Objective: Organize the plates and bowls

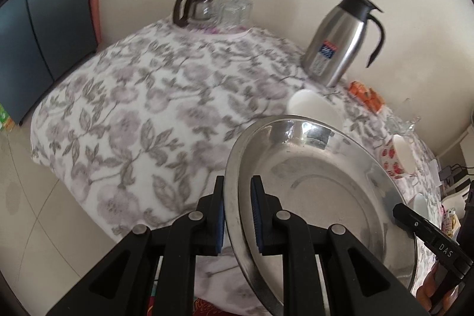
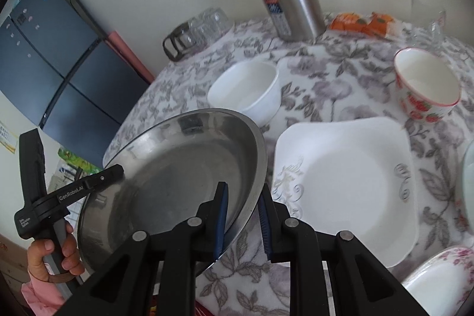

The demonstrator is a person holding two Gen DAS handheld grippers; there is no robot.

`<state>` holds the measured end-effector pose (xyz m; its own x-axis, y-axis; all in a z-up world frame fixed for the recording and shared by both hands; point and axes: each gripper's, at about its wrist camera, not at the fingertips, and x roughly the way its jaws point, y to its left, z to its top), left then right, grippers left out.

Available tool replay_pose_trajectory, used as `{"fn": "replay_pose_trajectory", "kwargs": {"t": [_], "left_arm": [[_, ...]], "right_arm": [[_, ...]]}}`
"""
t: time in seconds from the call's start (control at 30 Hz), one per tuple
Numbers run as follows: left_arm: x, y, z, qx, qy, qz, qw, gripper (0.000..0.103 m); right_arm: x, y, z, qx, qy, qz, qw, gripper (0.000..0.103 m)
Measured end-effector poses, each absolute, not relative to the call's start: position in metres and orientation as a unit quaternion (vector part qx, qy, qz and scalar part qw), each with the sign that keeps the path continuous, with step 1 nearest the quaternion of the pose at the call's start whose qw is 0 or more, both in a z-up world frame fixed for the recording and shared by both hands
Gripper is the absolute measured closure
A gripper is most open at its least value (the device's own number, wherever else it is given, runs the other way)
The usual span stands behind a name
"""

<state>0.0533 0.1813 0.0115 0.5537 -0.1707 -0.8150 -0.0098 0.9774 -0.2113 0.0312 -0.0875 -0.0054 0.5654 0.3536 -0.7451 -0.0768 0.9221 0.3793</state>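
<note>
The round, shallow stainless-steel plate [image 2: 177,176] hung tilted above the floral tablecloth [image 1: 142,96], its rim clamped by the left gripper [image 1: 238,215] at nine o'clock and by the right gripper [image 2: 243,222] at three o'clock. A square white plate [image 2: 349,185] lay beside it at three o'clock.

Steel plate [image 2: 177,168] tilted, lifted above table
</note>
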Motion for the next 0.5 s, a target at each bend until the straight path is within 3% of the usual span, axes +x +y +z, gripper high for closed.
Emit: {"fn": "replay_pose_trajectory", "kwargs": {"t": [0.27,0.5], "left_arm": [[0.063,0.106,0.062,-0.055,0.443,-0.097,0.89,0.087],[0.069,0.044,0.074,-0.032,0.44,-0.128,0.888,0.087]], "right_arm": [[0.01,-0.145,0.022,0.174,0.394,0.081,0.899,0.081],[-0.002,-0.195,0.024,0.203,0.376,0.028,0.904,0.081]]}}
